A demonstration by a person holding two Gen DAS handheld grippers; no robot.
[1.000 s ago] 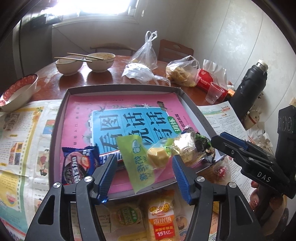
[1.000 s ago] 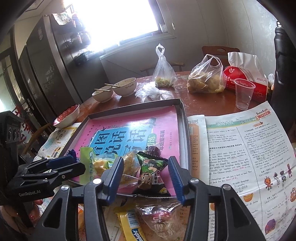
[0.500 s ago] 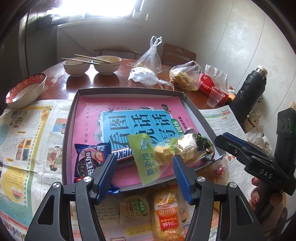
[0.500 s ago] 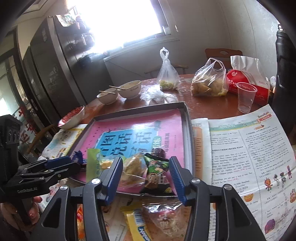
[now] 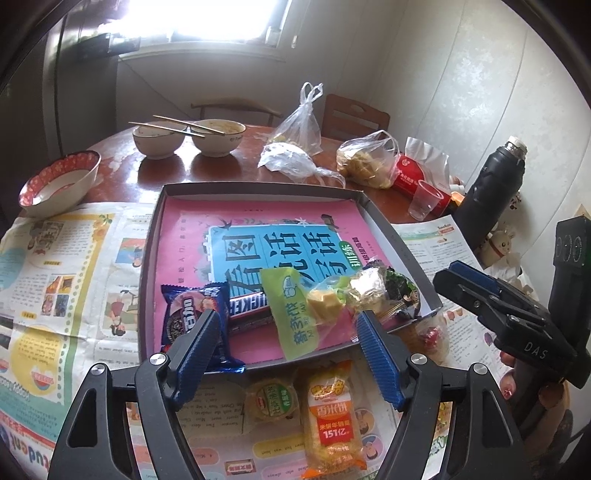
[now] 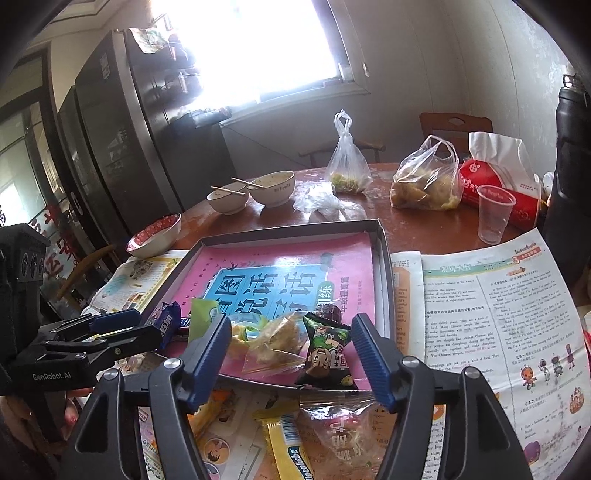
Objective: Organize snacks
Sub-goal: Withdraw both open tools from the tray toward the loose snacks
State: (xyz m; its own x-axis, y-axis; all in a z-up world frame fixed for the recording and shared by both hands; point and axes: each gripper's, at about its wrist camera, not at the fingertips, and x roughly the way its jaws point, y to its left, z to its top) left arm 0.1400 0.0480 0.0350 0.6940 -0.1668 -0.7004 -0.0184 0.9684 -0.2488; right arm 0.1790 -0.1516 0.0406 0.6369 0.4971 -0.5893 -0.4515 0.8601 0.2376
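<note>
Over tray (image 5: 402,254), both claws opening, empty

Bright window (image 5: 221,22), pale walls (image 5: 461,92)

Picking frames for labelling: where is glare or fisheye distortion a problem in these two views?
Left wrist view: window blown out, tray edges bowed, snack labels legible. Right wrist view: window glare washes out the fridge top, dark corner vignetting.
</note>
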